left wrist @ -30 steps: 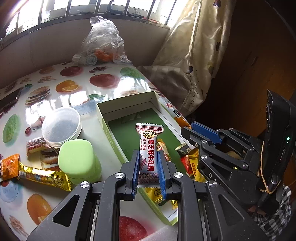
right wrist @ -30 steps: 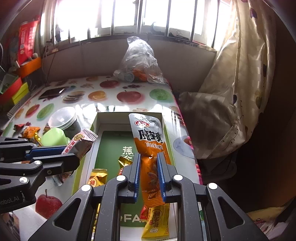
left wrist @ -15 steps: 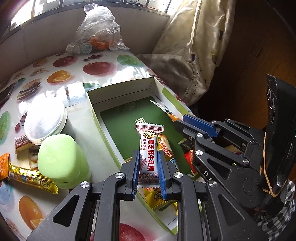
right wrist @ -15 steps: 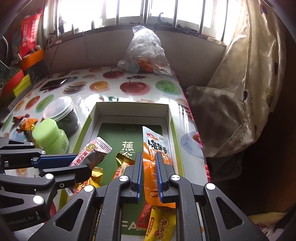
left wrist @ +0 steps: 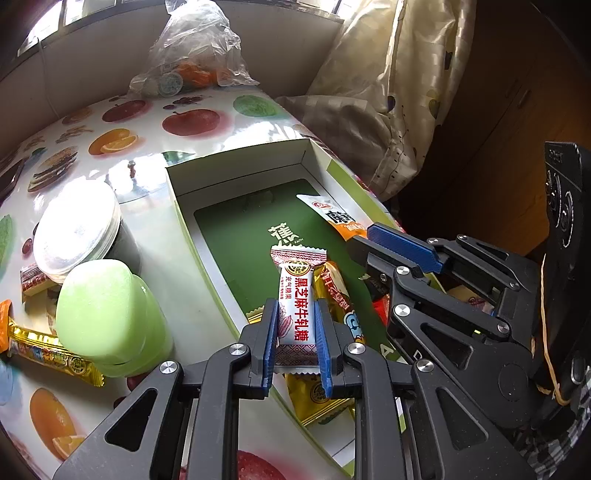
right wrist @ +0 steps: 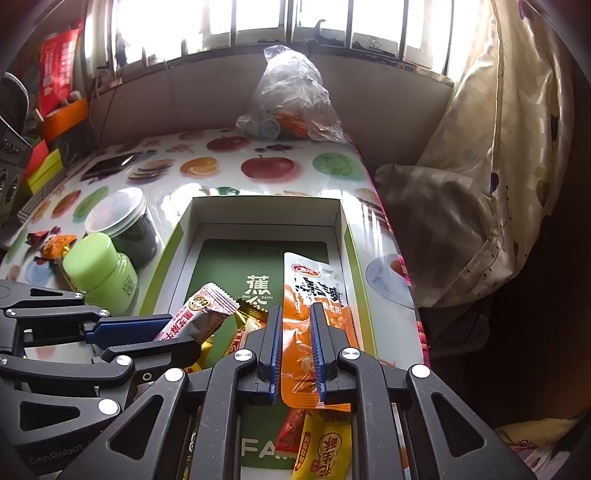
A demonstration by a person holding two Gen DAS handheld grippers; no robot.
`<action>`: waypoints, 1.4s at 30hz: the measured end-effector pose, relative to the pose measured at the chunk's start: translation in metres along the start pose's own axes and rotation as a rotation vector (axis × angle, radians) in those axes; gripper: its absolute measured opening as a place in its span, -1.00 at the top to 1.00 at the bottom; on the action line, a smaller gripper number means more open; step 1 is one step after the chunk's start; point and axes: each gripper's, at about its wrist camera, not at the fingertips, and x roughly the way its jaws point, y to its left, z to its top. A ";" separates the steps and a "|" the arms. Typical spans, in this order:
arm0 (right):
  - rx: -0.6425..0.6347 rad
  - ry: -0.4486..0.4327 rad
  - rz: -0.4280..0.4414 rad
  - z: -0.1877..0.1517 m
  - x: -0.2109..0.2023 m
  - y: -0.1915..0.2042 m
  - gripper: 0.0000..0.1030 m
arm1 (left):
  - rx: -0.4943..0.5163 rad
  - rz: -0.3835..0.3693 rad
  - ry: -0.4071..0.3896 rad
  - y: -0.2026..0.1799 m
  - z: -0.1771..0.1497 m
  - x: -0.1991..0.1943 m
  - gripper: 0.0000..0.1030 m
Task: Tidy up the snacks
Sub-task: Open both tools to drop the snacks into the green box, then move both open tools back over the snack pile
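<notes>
A barred window (right wrist: 258, 22) along the far wall lets in bright daylight above a grey sill wall (right wrist: 207, 99). The counter (right wrist: 266, 170) wears a glossy fruit-print cover. On the right hangs a cream patterned curtain (right wrist: 517, 147), bunched low beside the counter's edge. Dark wooden panelling (left wrist: 517, 92) stands further right.

**Fruit-print table and what sits on it**

We see a table (right wrist: 266, 168) with a fruit-print cover. Ahead of both sets of jaws lies an open box (right wrist: 266, 210). Left of it stand a clear-lidded jar (right wrist: 120, 218) and a green bottle (right wrist: 99, 269), with loose wrapped snacks (left wrist: 51, 350) beside them. Far beyond sits a plastic bag (right wrist: 291, 96).
</notes>
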 end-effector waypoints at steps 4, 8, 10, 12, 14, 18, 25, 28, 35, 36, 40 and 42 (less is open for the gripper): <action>0.009 0.007 0.008 0.000 0.001 -0.001 0.74 | 0.001 0.002 0.003 0.000 0.000 0.001 0.59; 0.024 0.011 0.008 -0.001 0.001 -0.001 0.67 | 0.004 0.002 0.006 0.000 0.000 -0.001 0.58; 0.031 0.016 0.012 -0.001 0.001 -0.002 0.66 | 0.005 0.003 0.003 0.000 0.000 -0.001 0.57; 0.033 0.018 0.010 -0.002 0.000 -0.001 0.65 | 0.004 0.002 0.003 0.000 -0.001 -0.002 0.56; 0.035 0.020 0.009 -0.002 0.000 -0.001 0.64 | 0.007 0.006 0.001 0.000 -0.003 -0.004 0.52; 0.059 0.016 0.011 -0.003 -0.003 -0.005 0.61 | 0.004 -0.004 -0.008 0.001 -0.005 -0.008 0.36; 0.060 0.015 -0.001 -0.005 -0.009 -0.005 0.53 | 0.011 0.001 -0.018 -0.001 -0.007 -0.014 0.28; 0.063 0.014 -0.008 -0.005 -0.012 -0.005 0.50 | 0.018 0.009 -0.023 -0.002 -0.009 -0.017 0.27; 0.075 0.002 -0.027 -0.007 -0.020 -0.005 0.45 | 0.031 0.018 -0.047 -0.005 -0.011 -0.027 0.17; 0.077 -0.001 -0.025 -0.007 -0.021 -0.004 0.44 | 0.030 0.017 -0.049 -0.005 -0.012 -0.028 0.16; 0.092 -0.013 -0.029 -0.009 -0.027 -0.005 0.39 | 0.038 0.047 -0.072 -0.006 -0.016 -0.036 0.09; 0.099 -0.019 -0.031 -0.010 -0.030 -0.004 0.37 | 0.063 0.077 -0.094 -0.008 -0.019 -0.041 0.08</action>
